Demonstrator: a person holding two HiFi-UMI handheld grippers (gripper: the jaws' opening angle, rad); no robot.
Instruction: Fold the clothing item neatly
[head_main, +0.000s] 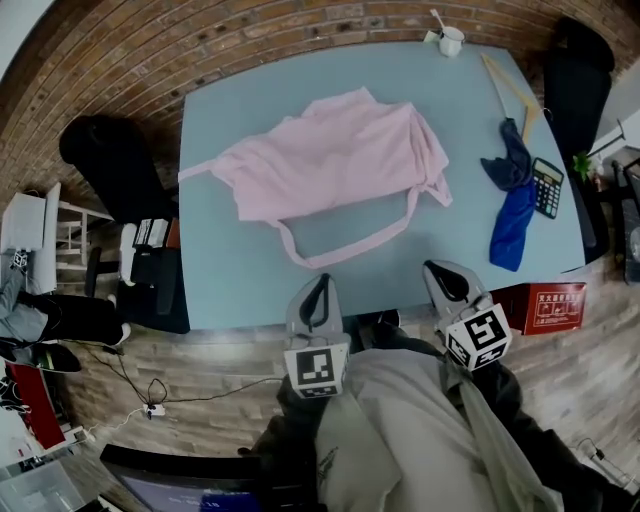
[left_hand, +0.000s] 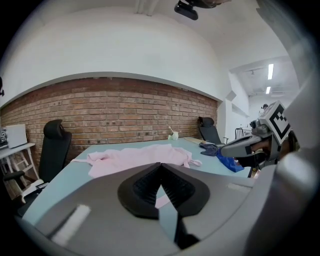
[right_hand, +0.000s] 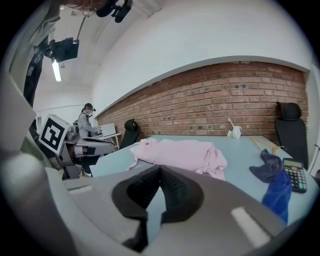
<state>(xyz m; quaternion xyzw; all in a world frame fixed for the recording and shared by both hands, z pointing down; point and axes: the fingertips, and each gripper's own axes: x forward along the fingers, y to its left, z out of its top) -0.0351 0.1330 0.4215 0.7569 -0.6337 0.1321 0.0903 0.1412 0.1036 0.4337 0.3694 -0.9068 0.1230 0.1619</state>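
A pale pink garment (head_main: 335, 152) lies crumpled in the middle of the light blue table (head_main: 235, 280), with a long strap looping toward the near edge. It also shows in the left gripper view as the pink garment (left_hand: 135, 157) and in the right gripper view as the pink garment (right_hand: 182, 152). My left gripper (head_main: 318, 285) hovers at the near table edge, shut and empty. My right gripper (head_main: 437, 268) is beside it to the right, also shut with nothing in it. Both sit short of the garment, not touching it.
A blue cloth (head_main: 512, 200), a calculator (head_main: 547, 187) and a wooden hanger (head_main: 512, 90) lie at the table's right. A white cup (head_main: 450, 40) stands at the far edge. Black chairs (head_main: 110, 150) flank the table; a red box (head_main: 545, 305) sits on the floor.
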